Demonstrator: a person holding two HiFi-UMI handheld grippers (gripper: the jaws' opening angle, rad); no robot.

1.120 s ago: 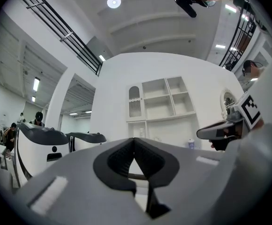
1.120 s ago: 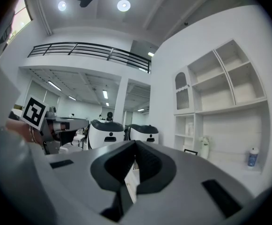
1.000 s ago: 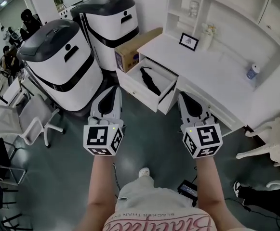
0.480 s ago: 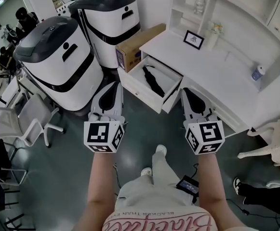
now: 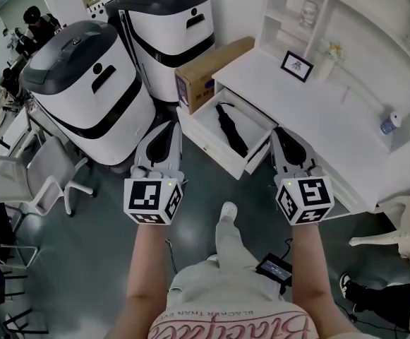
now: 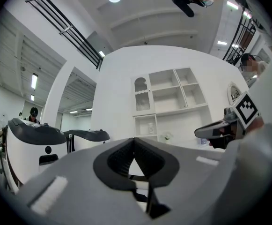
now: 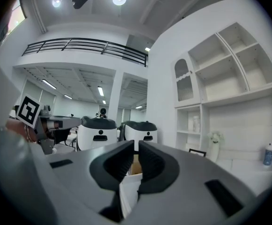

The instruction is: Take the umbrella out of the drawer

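Now I judge this the approach step: my left tool [image 5: 167, 128] and right tool [image 5: 284, 134] are both pressed together, empty. The black folded umbrella [image 5: 231, 128] lies in the open drawer [image 5: 205, 141], between the 2 tools and farther off. Next, 1 tool must spread and reach down.

Both grippers held out level, side by side, jaws closed and empty

The left gripper [image 5: 166, 131] and right gripper [image 5: 286, 134] point forward toward the open drawer [image 5: 208, 145], one off its left corner and one off its right, both short of its front and touching nothing. Bare forearms, the left forearm [image 5: 145, 267] and the right forearm [image 5: 310, 267], reach straight ahead and roughly parallel, with each marker cube facing up. In each gripper view the jaws stand together with nothing between them. One foot [image 5: 226, 210] is set forward between the arms.
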